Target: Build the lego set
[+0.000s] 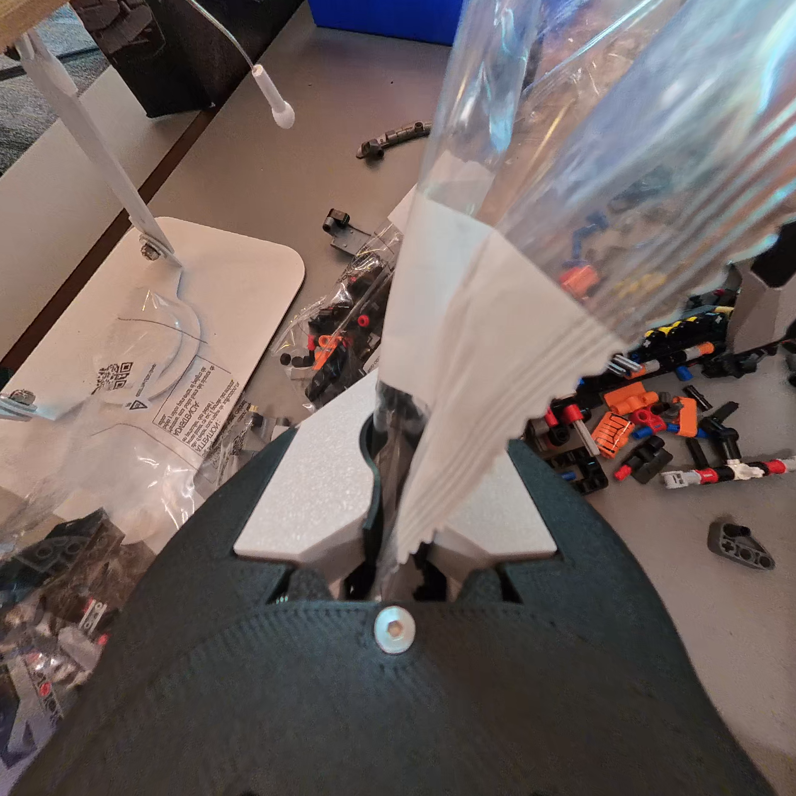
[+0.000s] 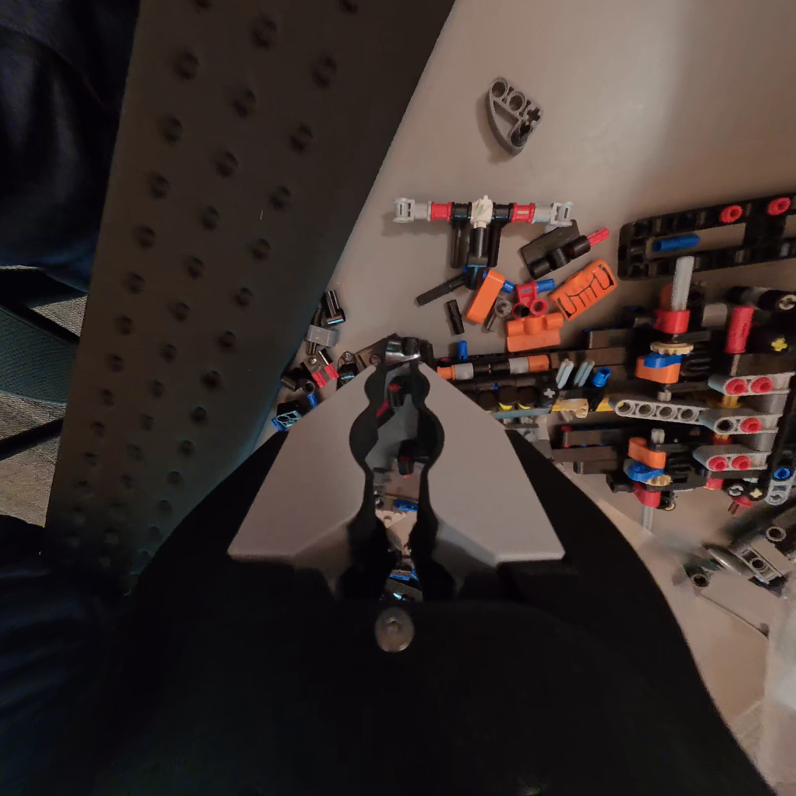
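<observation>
Still unpacking: left gripper (image 1: 400,495) pinches the clear bag (image 1: 560,215), right gripper (image 2: 394,379) nearly closed over loose pieces (image 2: 508,301), probably dumping next.

An office or lab: a grey desk (image 1: 241,181), carpet beyond its left edge, and a perforated chair (image 2: 206,241) left of the right tongs.

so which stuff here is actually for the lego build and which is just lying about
For the build:
- clear bag, pinched in the left gripper
- sealed parts bag
- loose pieces
- partly built model
- grey curved piece

Lying about:
- white stand
- blue bin
- white cable
</observation>
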Motion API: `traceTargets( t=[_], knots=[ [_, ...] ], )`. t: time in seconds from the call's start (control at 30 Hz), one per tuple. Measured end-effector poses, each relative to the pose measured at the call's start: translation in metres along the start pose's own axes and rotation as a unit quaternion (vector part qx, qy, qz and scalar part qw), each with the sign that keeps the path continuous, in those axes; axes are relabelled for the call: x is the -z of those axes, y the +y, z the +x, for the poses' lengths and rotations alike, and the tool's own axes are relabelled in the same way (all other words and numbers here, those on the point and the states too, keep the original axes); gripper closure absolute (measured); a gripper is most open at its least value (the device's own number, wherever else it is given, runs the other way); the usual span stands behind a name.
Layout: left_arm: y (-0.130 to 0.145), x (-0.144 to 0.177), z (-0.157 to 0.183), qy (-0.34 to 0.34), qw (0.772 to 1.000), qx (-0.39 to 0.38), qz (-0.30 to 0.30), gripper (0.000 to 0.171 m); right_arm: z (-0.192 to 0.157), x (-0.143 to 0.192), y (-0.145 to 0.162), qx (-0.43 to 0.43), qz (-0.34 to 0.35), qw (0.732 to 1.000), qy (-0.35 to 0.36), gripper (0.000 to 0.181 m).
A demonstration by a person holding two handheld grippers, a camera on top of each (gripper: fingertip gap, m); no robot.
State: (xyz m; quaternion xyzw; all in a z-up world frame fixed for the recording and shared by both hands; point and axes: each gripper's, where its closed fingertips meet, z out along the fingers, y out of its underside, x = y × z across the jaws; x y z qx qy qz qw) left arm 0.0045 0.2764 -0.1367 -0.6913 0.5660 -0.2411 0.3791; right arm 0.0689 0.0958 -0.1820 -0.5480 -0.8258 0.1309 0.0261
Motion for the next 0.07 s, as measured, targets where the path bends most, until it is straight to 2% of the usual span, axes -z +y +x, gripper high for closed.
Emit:
traceTargets(
  t=[0.03,0.07],
  knots=[
    [0.0000,-0.0004,0.0001,0.000,1.000,0.000,0.000,0.171,-0.0014,-0.0014,-0.0003,0.001,0.000,1.000,-0.003,0.170],
    [0.0001,-0.0008,0.0002,0.000,1.000,0.000,-0.001,0.171,-0.0024,-0.0031,-0.0003,0.002,-0.003,1.000,-0.004,0.170]
  ],
)
